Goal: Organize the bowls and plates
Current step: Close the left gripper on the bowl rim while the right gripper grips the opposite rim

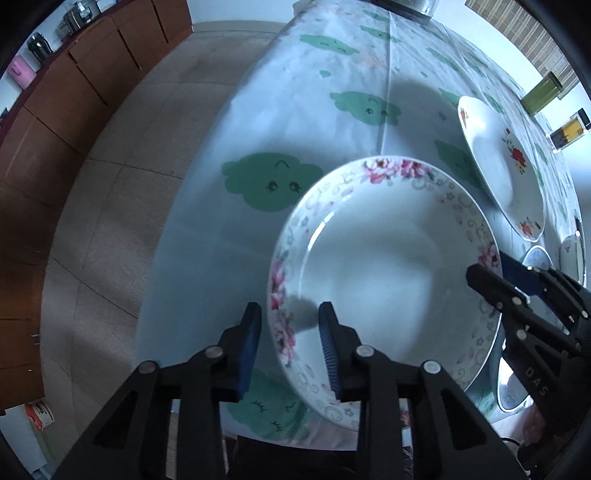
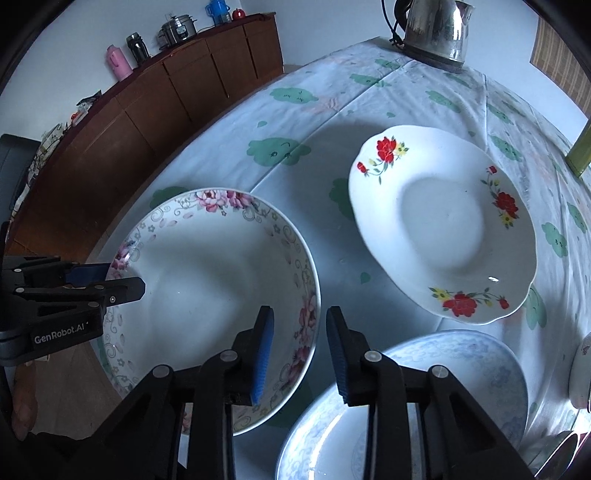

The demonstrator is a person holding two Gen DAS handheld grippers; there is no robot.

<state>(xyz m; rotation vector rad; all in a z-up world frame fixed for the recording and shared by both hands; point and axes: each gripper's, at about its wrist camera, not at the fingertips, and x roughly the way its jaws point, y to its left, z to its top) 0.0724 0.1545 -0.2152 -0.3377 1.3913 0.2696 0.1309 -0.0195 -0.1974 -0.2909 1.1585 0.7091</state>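
Observation:
A deep plate with a pink-flower rim [image 1: 388, 269] [image 2: 207, 291] sits near the table's front edge. My left gripper [image 1: 290, 343] is open and straddles its left rim, one finger outside and one inside. My right gripper [image 2: 299, 350] is open and straddles its right rim. A white plate with red flowers [image 2: 443, 225] [image 1: 495, 158] lies further back on the right. A blue-patterned plate [image 2: 461, 373] lies at the front right, partly under my right gripper.
The table has a light cloth with green clouds [image 2: 280, 151]. A steel kettle [image 2: 436, 29] stands at the far end. A green jar [image 1: 541, 94] and a small yellow-black jar [image 1: 570, 129] stand at the right. A brown sideboard [image 2: 147, 103] runs along the left.

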